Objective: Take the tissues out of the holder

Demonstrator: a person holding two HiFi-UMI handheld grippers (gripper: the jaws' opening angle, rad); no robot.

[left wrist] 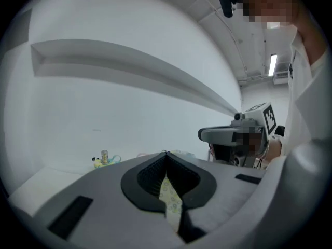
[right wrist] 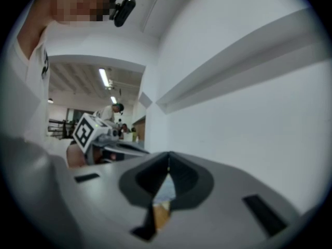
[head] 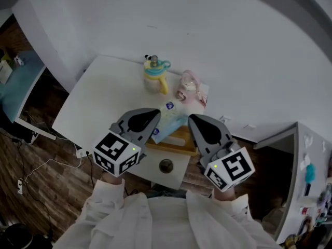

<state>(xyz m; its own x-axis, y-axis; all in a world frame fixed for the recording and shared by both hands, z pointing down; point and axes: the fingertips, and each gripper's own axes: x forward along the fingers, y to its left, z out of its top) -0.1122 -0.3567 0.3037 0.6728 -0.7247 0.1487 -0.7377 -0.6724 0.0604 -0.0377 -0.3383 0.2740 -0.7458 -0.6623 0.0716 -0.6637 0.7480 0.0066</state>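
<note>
Left hand-held gripper (head: 156, 114) pinches tissue pack (head: 171, 121), its blue label (head: 169, 106) unreadable.

Grey shells, black pads on left gripper (head: 154, 114), right gripper (head: 193, 120). White marker cubes (head: 115, 153) bore black squares, green lights. Person wore white sleeves (head: 111, 204).

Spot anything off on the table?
Nothing spilled or broken. Only the pack is askew: the left hand-held gripper and right hand-held gripper pinch it, tilted, over the holder. Cup stands upright.
</note>
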